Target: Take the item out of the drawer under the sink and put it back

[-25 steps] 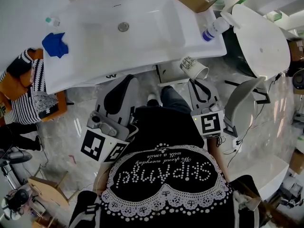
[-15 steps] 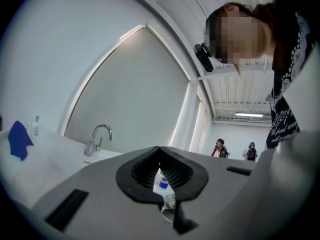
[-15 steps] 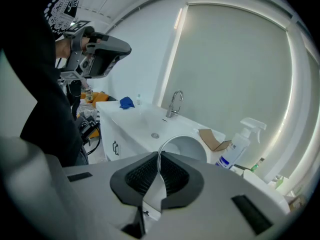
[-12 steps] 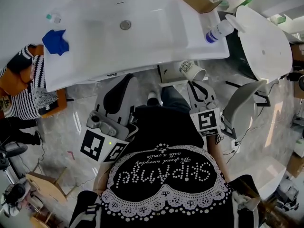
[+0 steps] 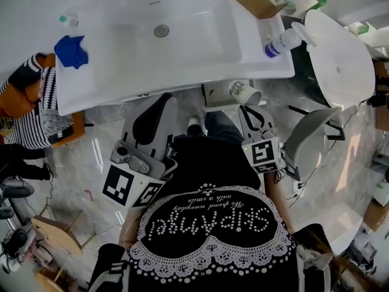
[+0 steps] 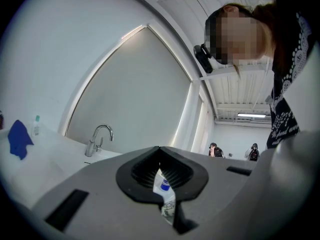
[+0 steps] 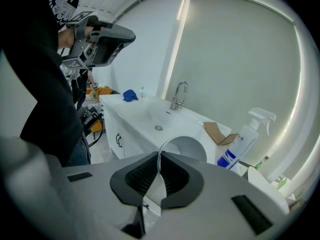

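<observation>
**Paper cup held in front of the sink bench**

The paper cup (image 5: 245,92) is gripped by the right gripper (image 5: 250,104), whose jaws are closed on the cup's wall at the rim. In the right gripper view the cup (image 7: 187,149) is seen from its open mouth, with the thin white wall pinched between the black pads of the right gripper (image 7: 159,176). The cup is held tilted, off every surface, just below the front edge of the bench (image 5: 91,96) and just beside the white drawer (image 5: 209,96) that juts out under the sink (image 5: 161,47).

The left gripper (image 5: 164,102) is held to the left of the drawer, apart from the cup. Its jaws are drawn together to a narrow slit in the left gripper view (image 6: 161,176). Something white with a blue mark is seen in that slit; what it is cannot be told.

A blue cloth (image 5: 71,50) lies at the bench's left end and a spray bottle (image 5: 281,41) at its right end.
</observation>
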